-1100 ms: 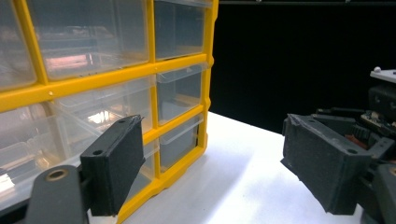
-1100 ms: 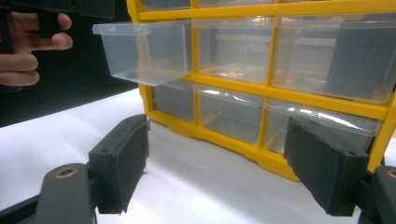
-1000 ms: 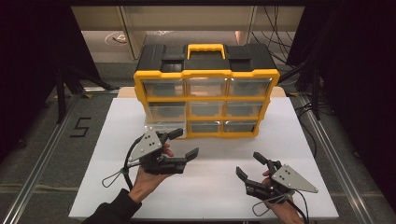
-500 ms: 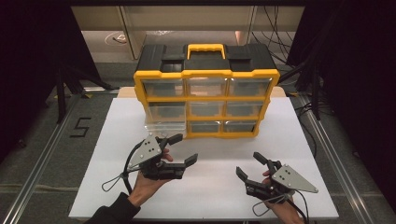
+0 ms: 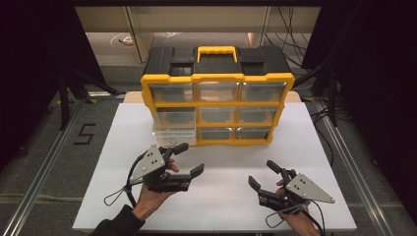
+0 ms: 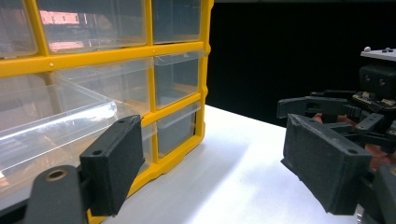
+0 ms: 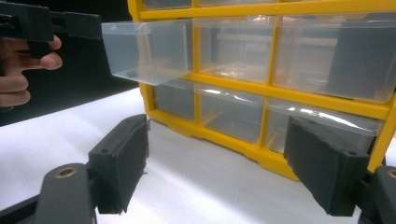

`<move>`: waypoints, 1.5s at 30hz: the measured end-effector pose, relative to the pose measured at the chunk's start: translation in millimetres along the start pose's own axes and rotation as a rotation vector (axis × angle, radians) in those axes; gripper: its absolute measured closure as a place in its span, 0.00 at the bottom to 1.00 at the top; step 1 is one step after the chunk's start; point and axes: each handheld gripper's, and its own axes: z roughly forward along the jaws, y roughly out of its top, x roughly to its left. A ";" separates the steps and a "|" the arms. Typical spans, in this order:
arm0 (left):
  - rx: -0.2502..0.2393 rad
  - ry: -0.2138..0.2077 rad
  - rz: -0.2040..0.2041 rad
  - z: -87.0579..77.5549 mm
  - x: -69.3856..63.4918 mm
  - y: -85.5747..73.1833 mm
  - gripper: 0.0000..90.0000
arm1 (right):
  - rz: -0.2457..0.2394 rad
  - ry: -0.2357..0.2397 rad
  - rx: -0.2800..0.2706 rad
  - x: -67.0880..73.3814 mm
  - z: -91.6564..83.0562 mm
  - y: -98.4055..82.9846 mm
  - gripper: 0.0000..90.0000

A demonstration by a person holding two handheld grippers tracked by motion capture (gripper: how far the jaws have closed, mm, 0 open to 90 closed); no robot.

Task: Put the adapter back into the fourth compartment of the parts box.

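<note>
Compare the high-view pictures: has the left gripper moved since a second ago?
Yes. The left gripper has drawn back toward the person, away from the yellow-framed drawer cabinet.

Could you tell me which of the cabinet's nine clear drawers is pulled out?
The left drawer of the middle row: it juts forward past the yellow frame toward the left gripper, while the other eight sit flush.

The organizer (image 5: 217, 96) stands at the back middle of the desk (image 5: 221, 206), with one drawer (image 5: 172, 129) on its left side, in the middle row, pulled out toward the front. The left gripper (image 5: 189, 160) is in front of that drawer, near it but apart. The right gripper (image 5: 263, 176) is well to its right, before the organizer's right half.
</note>
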 end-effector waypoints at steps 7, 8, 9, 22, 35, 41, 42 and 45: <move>-0.007 0.002 -0.006 -2.8 -0.2 -2.6 0.22 | -0.003 0.000 0.000 -0.1 0.2 -0.2 0.26; -0.009 0.000 -0.006 -3.5 0.1 -3.2 0.22 | -0.003 0.000 0.000 0.0 0.2 -0.2 0.26; -0.010 0.002 -0.006 -3.9 0.1 -3.6 0.22 | 0.000 0.001 0.000 0.2 0.1 -0.1 0.26; -0.016 0.004 -0.015 -10.6 0.1 -9.9 0.22 | -0.003 0.000 0.000 0.1 0.1 -0.1 0.26; 0.007 0.002 -0.020 -18.7 0.9 -18.5 0.19 | -0.006 0.002 0.005 -0.2 0.2 -0.6 0.26; 0.031 0.014 -0.015 -21.7 1.5 -23.2 0.19 | -0.005 0.001 0.005 -0.1 0.4 -0.6 0.26; 0.032 0.017 -0.015 -22.6 1.9 -23.8 0.19 | -0.006 0.001 0.005 0.0 0.5 -0.6 0.26; 0.031 0.023 -0.013 -25.1 2.1 -25.6 0.19 | -0.006 0.002 0.005 -0.1 0.5 -0.7 0.26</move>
